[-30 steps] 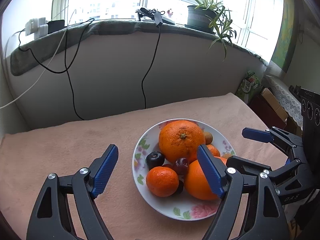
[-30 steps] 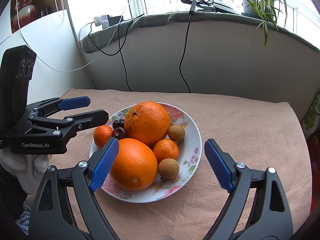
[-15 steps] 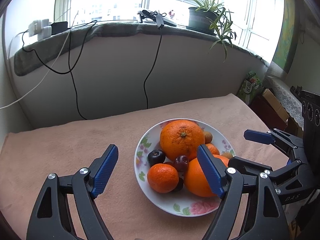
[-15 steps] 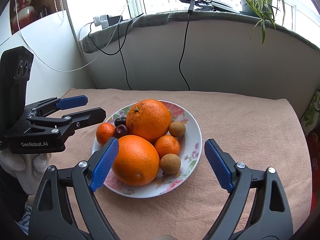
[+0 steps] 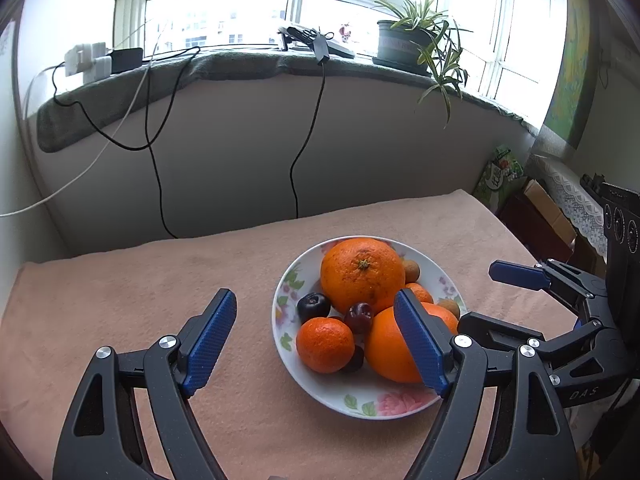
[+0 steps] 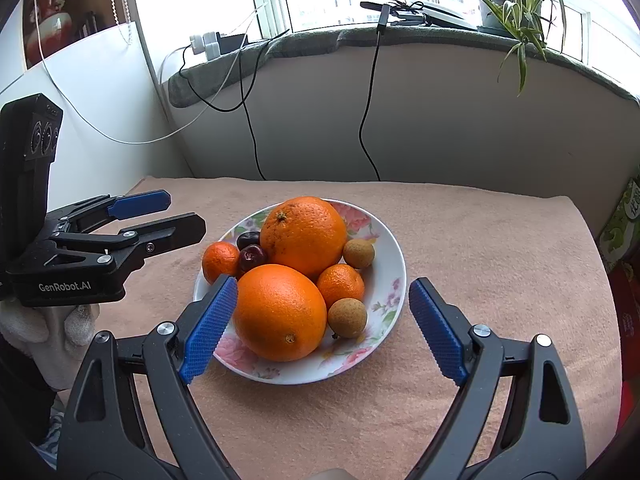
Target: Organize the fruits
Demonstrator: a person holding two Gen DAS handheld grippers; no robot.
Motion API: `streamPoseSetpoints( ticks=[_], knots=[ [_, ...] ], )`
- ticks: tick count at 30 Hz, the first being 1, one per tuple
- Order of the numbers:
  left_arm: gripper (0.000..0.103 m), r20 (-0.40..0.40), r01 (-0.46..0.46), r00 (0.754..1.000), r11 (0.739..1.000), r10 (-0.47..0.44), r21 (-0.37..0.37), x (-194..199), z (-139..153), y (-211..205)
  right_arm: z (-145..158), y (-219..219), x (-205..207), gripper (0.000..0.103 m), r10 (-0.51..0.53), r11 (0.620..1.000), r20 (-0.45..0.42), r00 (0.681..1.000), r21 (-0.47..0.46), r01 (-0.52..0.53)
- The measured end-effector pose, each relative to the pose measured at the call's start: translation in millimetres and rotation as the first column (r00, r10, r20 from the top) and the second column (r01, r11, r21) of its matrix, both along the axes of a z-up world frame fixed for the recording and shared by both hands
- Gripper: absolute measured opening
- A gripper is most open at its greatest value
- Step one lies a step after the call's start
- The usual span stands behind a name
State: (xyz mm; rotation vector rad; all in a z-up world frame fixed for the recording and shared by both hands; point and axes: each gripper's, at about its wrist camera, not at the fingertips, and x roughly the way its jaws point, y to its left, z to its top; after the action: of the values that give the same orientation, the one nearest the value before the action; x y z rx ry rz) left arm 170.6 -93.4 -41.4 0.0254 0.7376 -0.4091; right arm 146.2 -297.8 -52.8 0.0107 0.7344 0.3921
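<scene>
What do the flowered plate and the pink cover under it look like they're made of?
Plate: probably glazed ceramic or porcelain, judging by the glossy white surface and printed flowers, though melamine can't be ruled out. Pink cover: a soft, matte fabric, likely fleece or terry, with a fuzzy, napped texture and no shine.

We note a pink cloth over the table — behind it a grey-covered windowsill bearing a potted plant, white chargers (black cables hanging down).

Bright window; potted plant on sill; pink-covered table.
</scene>
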Motion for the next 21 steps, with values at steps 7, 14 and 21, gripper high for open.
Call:
streamPoseSetpoints(
  ticks=[7, 14, 21],
  knots=[
    [0.081, 0.014, -0.004, 1.000, 1.000, 0.004, 0.003, -10, 6, 3, 5, 1, -9, 0.090, -0.004, 1.000, 0.009, 1.000, 0.007, 0.004],
    [0.081, 0.038, -0.018, 0.999, 1.000, 0.019, -0.004, -21, 13, 7, 7, 3, -17, 0.090, -0.004, 1.000, 0.009, 1.000, 0.022, 0.003],
    [0.081, 0.054, -0.035, 0.998, 0.999, 0.036, -0.010, -33, 17, 12, 12, 7, -27, 0.090, -0.009, 1.000, 0.022, 1.000, 0.025, 0.008]
  ],
)
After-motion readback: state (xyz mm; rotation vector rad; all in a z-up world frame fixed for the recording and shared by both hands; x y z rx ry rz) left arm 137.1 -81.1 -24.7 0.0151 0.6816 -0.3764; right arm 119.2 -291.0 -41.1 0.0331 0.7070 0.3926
